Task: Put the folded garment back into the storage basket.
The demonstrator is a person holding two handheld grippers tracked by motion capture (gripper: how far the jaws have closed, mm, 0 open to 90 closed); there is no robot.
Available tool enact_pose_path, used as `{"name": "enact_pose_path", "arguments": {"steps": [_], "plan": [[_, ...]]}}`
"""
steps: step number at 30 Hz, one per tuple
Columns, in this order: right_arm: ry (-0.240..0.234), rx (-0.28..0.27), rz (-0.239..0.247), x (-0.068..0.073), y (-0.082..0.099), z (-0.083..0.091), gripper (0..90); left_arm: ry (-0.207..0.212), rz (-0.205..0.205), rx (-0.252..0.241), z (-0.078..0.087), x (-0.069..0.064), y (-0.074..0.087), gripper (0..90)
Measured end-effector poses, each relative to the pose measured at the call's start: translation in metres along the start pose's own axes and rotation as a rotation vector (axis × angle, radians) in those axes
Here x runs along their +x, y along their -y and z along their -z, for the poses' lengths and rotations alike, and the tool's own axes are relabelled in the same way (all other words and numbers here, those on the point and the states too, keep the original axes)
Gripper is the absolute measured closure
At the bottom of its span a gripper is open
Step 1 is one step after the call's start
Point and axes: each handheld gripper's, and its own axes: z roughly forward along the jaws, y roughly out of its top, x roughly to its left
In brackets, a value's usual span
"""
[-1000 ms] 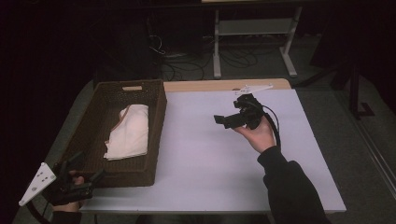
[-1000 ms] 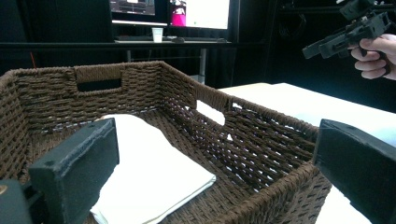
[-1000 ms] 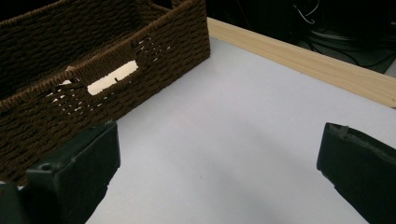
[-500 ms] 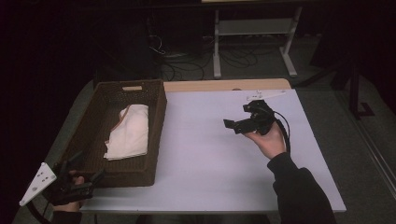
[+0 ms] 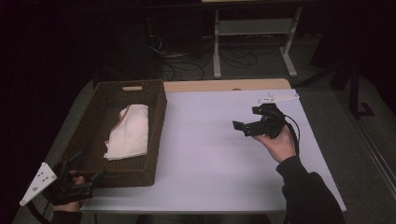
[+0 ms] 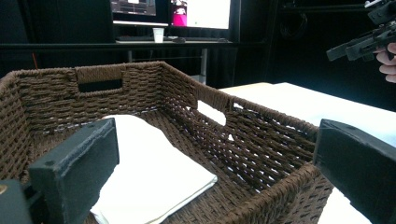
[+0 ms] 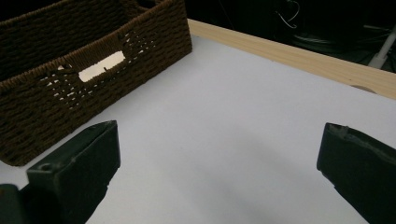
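Both grippers, left gripper (image 5: 88, 179) and right gripper (image 5: 243, 127), are wide and hold nothing, so next the left likely reaches for the white cloth (image 5: 129, 136) in the basket (image 5: 156, 140).

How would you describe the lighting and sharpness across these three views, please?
High view: dim and slightly soft, the surroundings nearly black, the white table lit evenly. Left gripper view: the basket is sharp, the folded cloth nearly washed out, the bright screens behind are overexposed, and the left tool near jaws look soft. Right gripper view: a faint shadow lies on the table beside the basket; the right tool stands open.
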Motion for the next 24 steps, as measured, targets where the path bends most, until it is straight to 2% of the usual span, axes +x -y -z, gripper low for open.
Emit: {"name": "enact_pose_path", "arguments": {"steps": [24], "plan": [[0.039,-0.013,-0.046,-0.023,0.036,0.031,0.0,0.000,-0.001,-0.001,0.000,0.000,0.000,0.0]]}}
